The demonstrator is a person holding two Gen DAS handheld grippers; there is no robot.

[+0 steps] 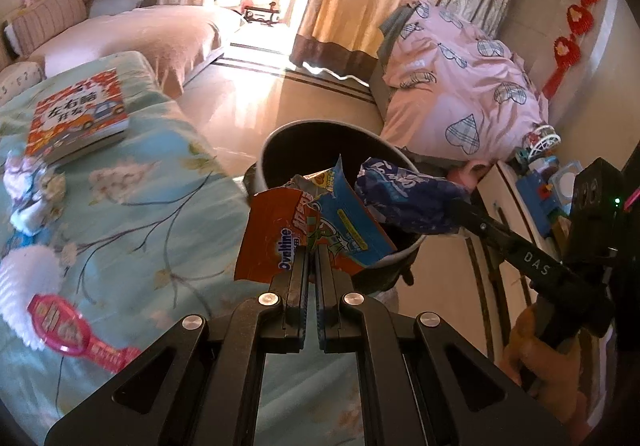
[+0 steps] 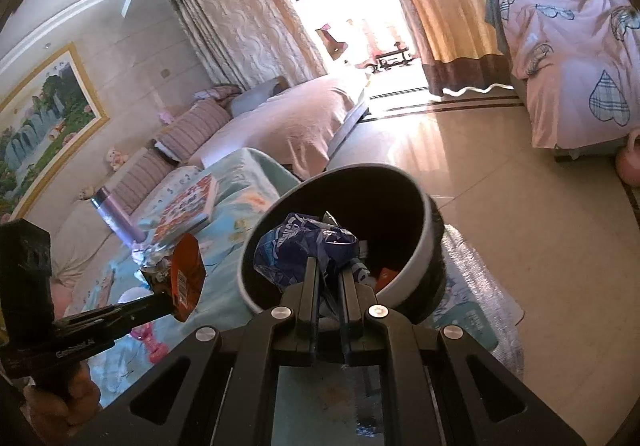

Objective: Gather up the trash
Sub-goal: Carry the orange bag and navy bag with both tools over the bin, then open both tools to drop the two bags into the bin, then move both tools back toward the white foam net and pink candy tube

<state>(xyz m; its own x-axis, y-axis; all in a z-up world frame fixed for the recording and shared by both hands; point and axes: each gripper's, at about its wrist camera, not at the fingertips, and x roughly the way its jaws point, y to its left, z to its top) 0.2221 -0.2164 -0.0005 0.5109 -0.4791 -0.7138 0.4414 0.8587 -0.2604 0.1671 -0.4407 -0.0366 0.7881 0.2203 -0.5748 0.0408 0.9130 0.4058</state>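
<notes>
My left gripper (image 1: 313, 252) is shut on an orange Ovaltine wrapper (image 1: 272, 242) and a blue snack packet (image 1: 348, 222), held at the near rim of a round dark trash bin (image 1: 304, 134) on the floor beside the bed. My right gripper (image 2: 329, 266) is shut on a crumpled dark-blue wrapper (image 2: 296, 246), held over the bin's opening (image 2: 384, 198). The blue wrapper also shows in the left wrist view (image 1: 404, 194). The orange wrapper and left gripper show at the left of the right wrist view (image 2: 186, 270). Some trash lies inside the bin (image 2: 386, 274).
A bed with a light-blue floral sheet (image 1: 132, 206) carries a children's book (image 1: 78, 114), crumpled tissues (image 1: 32, 190), white fluff (image 1: 28, 278) and a pink toy watch (image 1: 68, 326). A pink heart-print quilt (image 1: 460, 86) lies beyond the bin. A cabinet with toys (image 1: 536, 182) stands at the right.
</notes>
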